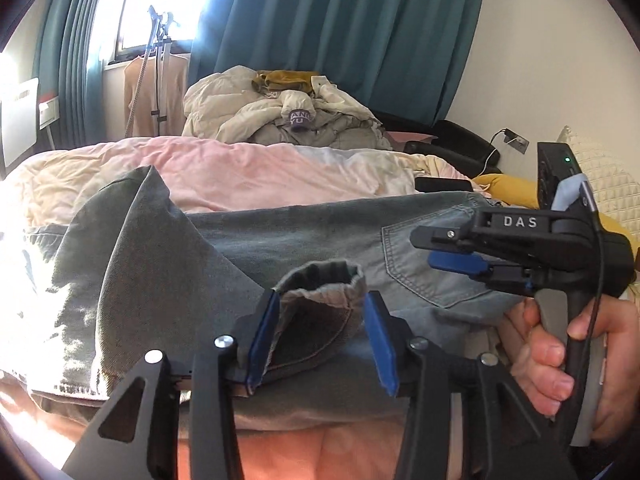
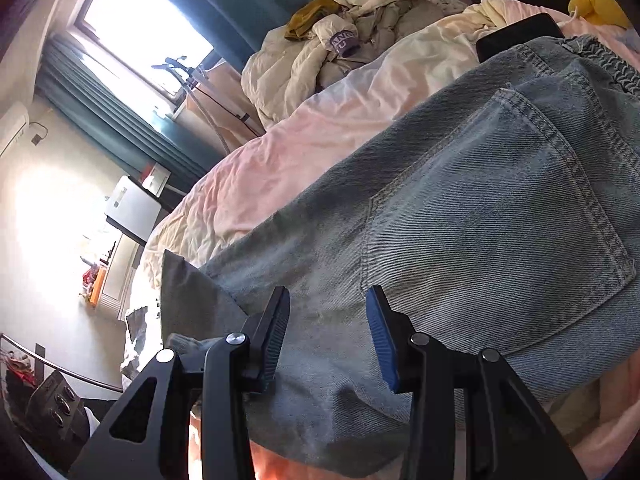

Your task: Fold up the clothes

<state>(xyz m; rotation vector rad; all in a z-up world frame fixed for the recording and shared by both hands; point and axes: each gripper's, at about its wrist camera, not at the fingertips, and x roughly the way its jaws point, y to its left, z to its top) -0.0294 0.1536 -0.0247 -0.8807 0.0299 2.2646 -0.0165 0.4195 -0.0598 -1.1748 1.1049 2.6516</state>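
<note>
Grey-blue jeans lie across the bed, with one leg folded back over the seat. The folded leg's hem stands bunched between the blue pads of my left gripper. Its jaws are apart and the right pad stands a little off the cloth. My right gripper, held by a hand, hovers open beside the back pocket. In the right wrist view the right gripper stands open just above the jeans, with nothing pinched.
A pink and cream duvet covers the bed under the jeans. A heap of cream jackets lies at the far side. A black phone and a yellow cushion lie by the waistband. Teal curtains hang behind.
</note>
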